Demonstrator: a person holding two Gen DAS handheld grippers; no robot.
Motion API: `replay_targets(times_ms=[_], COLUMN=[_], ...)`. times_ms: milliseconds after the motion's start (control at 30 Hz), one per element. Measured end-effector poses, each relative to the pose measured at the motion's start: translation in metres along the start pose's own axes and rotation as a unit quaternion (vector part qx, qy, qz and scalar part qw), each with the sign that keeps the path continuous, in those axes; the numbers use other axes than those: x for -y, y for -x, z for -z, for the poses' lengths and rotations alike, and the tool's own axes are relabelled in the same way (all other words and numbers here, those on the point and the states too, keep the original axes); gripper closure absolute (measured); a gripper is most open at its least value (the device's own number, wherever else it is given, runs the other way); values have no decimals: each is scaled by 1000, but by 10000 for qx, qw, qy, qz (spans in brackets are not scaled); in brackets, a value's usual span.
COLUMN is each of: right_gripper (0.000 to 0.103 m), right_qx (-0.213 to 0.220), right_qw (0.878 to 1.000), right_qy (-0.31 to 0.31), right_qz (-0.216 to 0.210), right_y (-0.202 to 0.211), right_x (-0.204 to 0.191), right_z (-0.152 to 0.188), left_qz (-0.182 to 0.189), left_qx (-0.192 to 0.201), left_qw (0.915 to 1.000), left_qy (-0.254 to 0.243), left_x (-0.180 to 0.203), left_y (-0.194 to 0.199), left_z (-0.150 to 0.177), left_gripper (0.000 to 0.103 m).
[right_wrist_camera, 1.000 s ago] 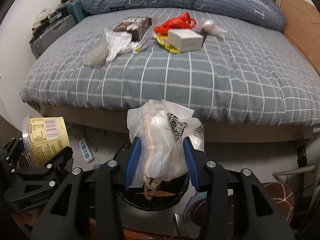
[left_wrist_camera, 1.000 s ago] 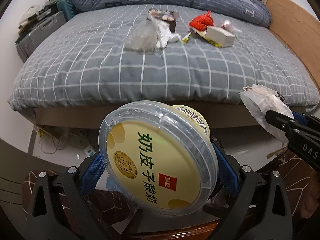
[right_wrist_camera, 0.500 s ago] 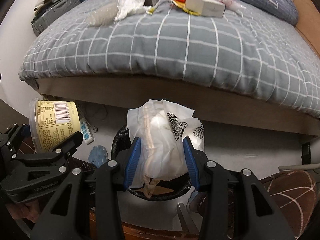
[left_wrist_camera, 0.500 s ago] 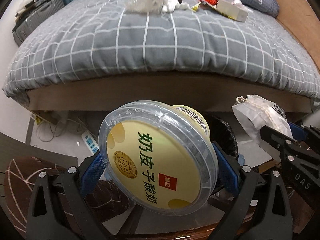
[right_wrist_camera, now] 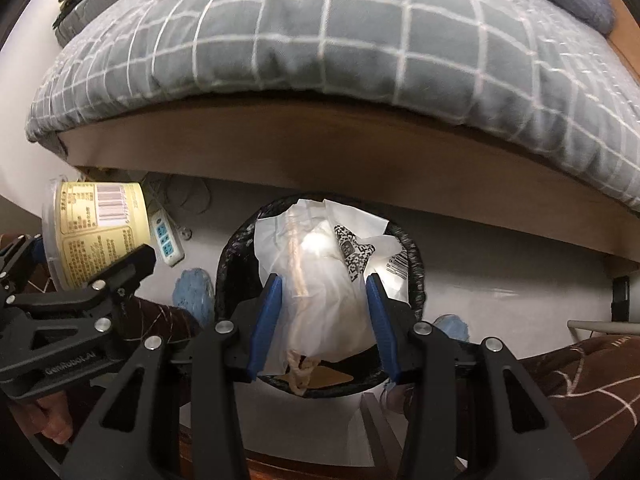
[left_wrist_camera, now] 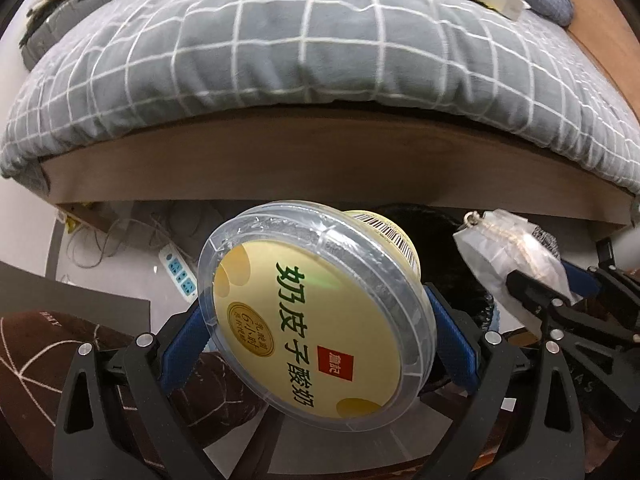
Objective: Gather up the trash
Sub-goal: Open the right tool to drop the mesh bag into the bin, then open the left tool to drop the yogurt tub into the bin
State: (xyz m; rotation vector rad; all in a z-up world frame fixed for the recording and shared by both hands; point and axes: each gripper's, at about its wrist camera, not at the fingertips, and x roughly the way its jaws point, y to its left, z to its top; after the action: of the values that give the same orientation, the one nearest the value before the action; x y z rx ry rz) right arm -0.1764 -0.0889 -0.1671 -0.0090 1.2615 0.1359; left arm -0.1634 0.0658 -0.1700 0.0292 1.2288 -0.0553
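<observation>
Both tongs have sunk toward the bin (right_wrist_camera: 240, 264): left tongs (left_wrist_camera: 316, 320) clamp the yogurt tub (left_wrist_camera: 320, 320), right tongs (right_wrist_camera: 322, 308) clamp the white bag (right_wrist_camera: 320, 280), pointing steeply down.

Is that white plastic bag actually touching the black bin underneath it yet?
Cannot tell. In the right wrist view the white bag, clamped in the right gripper, overlaps the black bin, but looking down, no gap or contact shows.

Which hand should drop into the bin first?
Probably right: the right gripper holds the white bag directly over the black bin, while the left gripper's yogurt tub sits off to its side.
</observation>
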Motion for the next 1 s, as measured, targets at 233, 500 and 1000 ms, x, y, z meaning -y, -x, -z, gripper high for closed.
replay_targets(times_ms=[233,500,1000], right_gripper=[57,31,15], right_qx=[-204,-201,167], right_qw=[9994,9995,9947], right_qy=[237,223,-704], right_qz=[-134,51,726], right_y=[-22,-26,5], right_x=[-19,-9,89], right_z=[-7,-2,15], left_qz=[-113,3,178], left_qx=[-119,-255,-446], left_qw=[9996,9996,9979], left_qy=[214,138,-435], left_x=[-21,-10,72], left_y=[-8,-15,-37], left_z=[1,-7,-11], left_gripper=[8,8,8])
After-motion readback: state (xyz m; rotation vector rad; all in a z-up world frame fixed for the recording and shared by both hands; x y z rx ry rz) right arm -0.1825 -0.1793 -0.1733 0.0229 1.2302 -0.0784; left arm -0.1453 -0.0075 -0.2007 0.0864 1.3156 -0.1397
